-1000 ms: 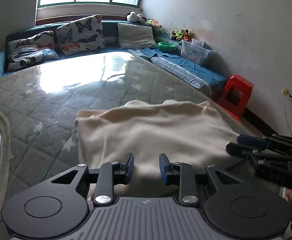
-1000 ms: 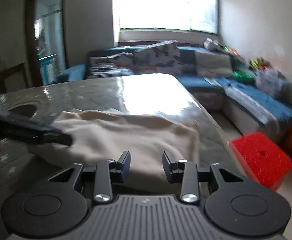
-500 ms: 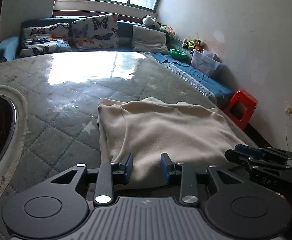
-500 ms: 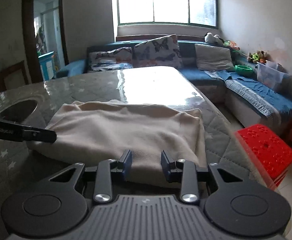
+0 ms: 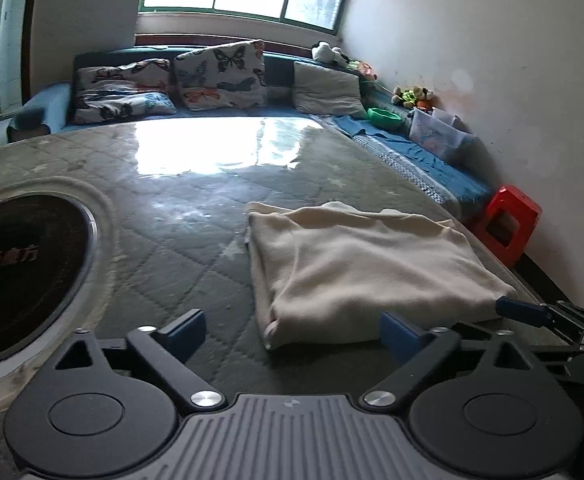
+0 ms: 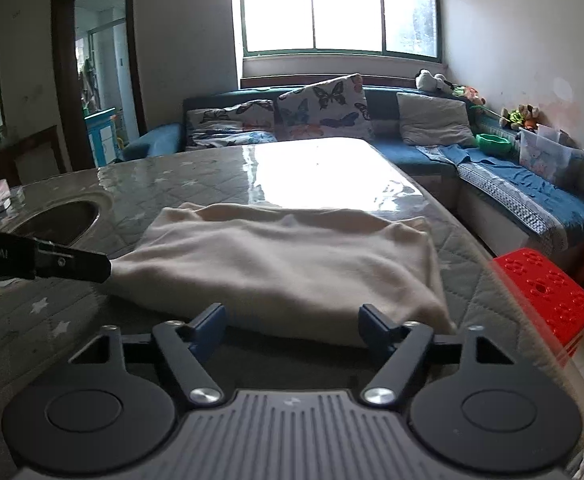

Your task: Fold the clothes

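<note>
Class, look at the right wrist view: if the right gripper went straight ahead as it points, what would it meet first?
Most likely the near edge of the cream cloth, which lies just beyond the open right gripper; depth is unclear.

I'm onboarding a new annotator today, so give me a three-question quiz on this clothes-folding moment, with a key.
1. True or false: the left gripper is open and holds nothing.
2. Which is the cream garment lying on?
A. the blue sofa
B. the quilted table
C. the red stool
3. Fill in: in the right wrist view, the right gripper has its fingers spread in front of the garment's ____ edge.

Key
1. True: its fingers stand wide apart, just short of the garment.
2. B: it lies folded on the quilted table; the red stool stands off to the side, and the blue sofa lies beyond.
3. Near.
</note>
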### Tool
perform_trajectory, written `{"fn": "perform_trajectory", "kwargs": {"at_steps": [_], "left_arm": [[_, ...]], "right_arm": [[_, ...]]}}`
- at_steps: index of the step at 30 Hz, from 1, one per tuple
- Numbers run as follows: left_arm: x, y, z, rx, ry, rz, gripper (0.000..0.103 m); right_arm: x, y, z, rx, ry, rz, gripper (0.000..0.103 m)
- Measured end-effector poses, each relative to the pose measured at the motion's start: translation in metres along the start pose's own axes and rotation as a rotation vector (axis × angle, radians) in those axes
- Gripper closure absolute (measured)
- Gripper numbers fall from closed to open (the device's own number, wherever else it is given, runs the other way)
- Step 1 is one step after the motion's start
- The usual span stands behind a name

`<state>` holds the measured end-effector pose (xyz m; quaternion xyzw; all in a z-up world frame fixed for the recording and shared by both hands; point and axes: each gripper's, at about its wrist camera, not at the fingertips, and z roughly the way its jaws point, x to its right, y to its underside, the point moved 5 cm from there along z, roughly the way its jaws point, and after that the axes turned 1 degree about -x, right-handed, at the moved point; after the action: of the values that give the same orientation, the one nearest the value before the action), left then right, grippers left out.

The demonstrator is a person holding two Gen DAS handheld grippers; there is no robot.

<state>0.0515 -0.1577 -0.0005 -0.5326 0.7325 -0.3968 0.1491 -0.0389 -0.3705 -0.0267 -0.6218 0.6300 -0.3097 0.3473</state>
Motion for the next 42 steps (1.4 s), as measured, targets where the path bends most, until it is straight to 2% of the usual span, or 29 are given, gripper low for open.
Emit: {"fn": "perform_trajectory", "kwargs": {"at_steps": [1, 5, 10, 14, 23, 42], "left_arm": [[-0.002, 0.001, -0.003, 0.004, -0.003, -0.007, 0.0], [-0.008, 0.007, -0.011, -0.003, -0.009, -0.032, 0.0], [-0.017, 0.021, -0.019, -0.013, -0.052, -0.041, 0.0], [-0.023, 0.03, -0.024, -0.018, -0.087, -0.041, 0.0], [-0.029, 0.045, -0.033, -0.023, -0.143, -0.037, 0.0], [-0.014, 0.057, -0.038, -0.043, -0.142, -0.021, 0.0]], "right_arm": [[-0.002, 0.001, -0.001, 0.002, 0.0, -0.002, 0.019], [-0.01, 0.001, -0.006, 0.003, -0.002, 0.005, 0.01], [-0.016, 0.005, -0.008, -0.009, 0.01, 0.005, 0.002], [-0.02, 0.009, -0.009, -0.018, 0.026, 0.012, 0.0], [-0.03, 0.015, -0.008, -0.034, 0.052, 0.01, 0.0], [-0.025, 0.027, -0.013, -0.049, 0.068, 0.076, 0.0]]}}
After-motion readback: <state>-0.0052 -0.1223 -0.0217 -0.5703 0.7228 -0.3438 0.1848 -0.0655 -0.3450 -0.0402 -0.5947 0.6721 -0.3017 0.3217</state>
